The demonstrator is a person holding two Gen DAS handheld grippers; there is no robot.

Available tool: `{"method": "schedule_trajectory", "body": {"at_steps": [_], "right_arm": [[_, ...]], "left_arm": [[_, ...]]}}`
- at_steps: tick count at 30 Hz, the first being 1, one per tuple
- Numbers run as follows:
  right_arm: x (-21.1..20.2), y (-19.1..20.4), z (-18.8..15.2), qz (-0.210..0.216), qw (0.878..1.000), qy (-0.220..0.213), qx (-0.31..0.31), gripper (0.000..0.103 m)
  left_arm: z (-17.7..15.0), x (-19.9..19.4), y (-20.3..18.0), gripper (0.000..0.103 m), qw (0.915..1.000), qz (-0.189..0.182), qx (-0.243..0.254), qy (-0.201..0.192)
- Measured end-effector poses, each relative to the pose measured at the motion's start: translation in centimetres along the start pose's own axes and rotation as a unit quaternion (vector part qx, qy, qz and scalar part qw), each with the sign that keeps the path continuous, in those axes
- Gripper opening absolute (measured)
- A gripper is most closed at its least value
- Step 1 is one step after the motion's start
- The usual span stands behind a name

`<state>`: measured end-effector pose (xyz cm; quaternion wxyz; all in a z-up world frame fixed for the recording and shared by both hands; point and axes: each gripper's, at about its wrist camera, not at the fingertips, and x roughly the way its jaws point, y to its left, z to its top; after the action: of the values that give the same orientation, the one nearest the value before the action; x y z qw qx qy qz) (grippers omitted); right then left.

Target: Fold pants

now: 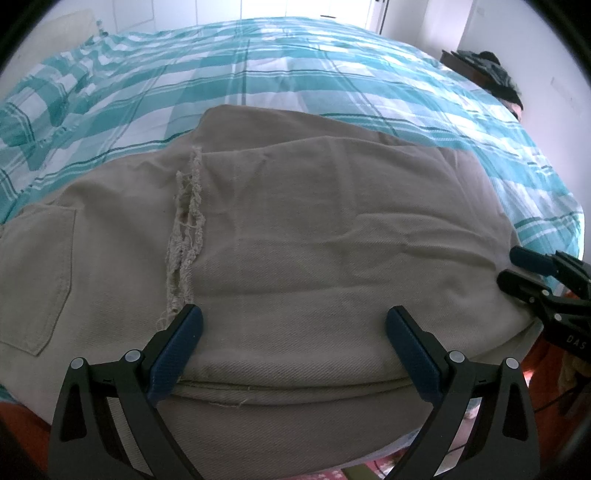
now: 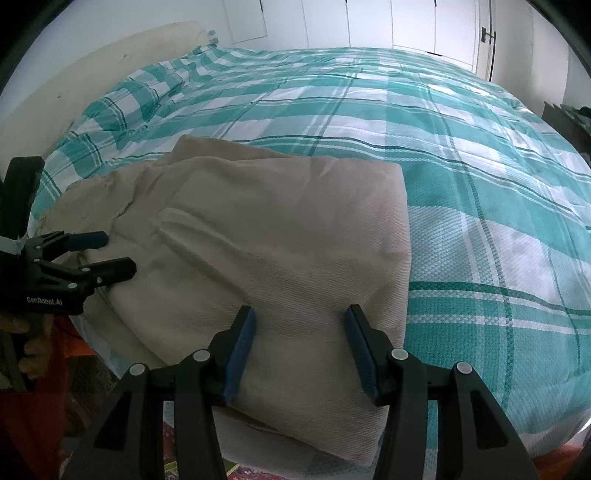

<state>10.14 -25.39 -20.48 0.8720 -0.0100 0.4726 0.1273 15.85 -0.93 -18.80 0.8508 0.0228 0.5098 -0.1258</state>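
The beige pants lie folded in layers at the near edge of the bed, with a frayed hem and a back pocket showing at the left. My left gripper is open, its jaws wide apart just over the pants' near fold. My right gripper is open over the pants' right end. The right gripper also shows in the left wrist view, and the left gripper in the right wrist view, both open at the pants' edges.
A teal and white plaid bedspread covers the bed, bunched at the far left. A cream headboard stands at the left, white wardrobe doors behind. Dark clothing sits beyond the bed's right side. A patterned rug lies below.
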Motion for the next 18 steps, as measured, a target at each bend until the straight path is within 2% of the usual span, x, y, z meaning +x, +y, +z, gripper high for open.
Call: {"method": "schedule_trajectory", "body": {"at_steps": [18], "right_arm": [[0.42, 0.03, -0.09, -0.006, 1.000, -0.002, -0.008, 0.051]], "left_arm": [[-0.02, 0.06, -0.07, 0.100, 1.0000, 0.002, 0.004, -0.002]]}}
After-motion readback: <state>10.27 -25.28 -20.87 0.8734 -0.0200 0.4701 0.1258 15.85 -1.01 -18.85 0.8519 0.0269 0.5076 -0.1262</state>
